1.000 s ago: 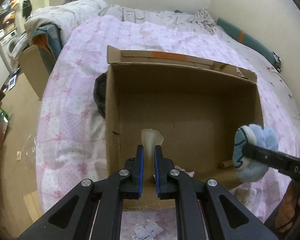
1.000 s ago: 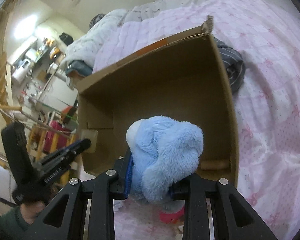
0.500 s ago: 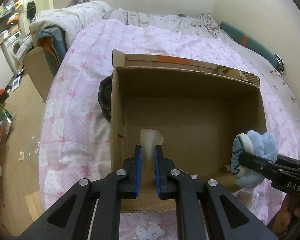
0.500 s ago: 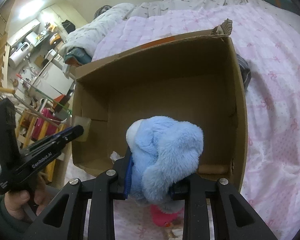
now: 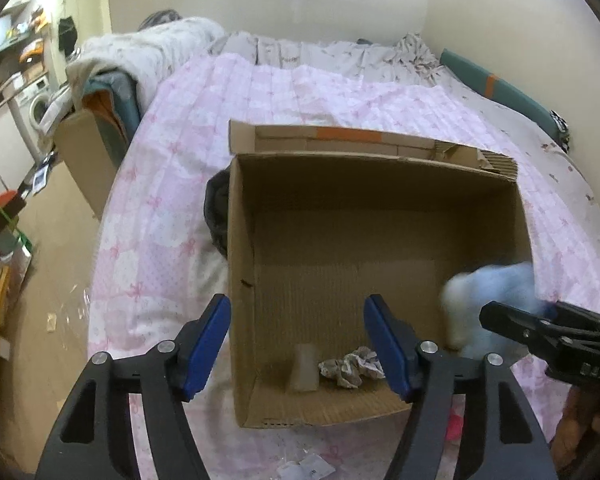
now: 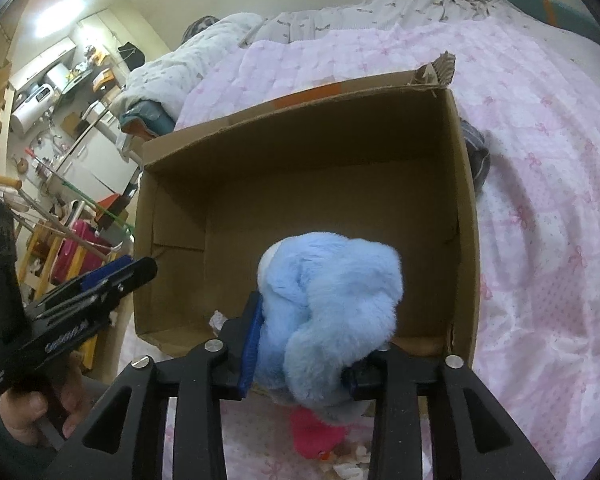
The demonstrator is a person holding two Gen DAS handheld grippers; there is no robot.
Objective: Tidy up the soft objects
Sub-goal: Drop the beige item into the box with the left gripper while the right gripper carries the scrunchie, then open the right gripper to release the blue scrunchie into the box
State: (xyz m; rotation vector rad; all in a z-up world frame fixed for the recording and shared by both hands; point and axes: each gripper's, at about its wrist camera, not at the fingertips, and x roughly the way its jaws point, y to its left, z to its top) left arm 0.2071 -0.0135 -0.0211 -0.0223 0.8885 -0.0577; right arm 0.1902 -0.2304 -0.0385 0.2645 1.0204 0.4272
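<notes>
Two grippers flank my cardboard box (image 6: 466,216): right gripper (image 6: 306,354) pinches the blue plush toy (image 6: 332,300) over the near rim, box ahead; left gripper (image 5: 300,344) hangs spread, empty.

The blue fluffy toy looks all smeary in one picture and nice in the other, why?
In the left wrist view the blue plush toy is smeared, which looks like motion blur, while the cardboard box stays sharp. In the right wrist view the toy is crisp, clamped in the right gripper.
</notes>
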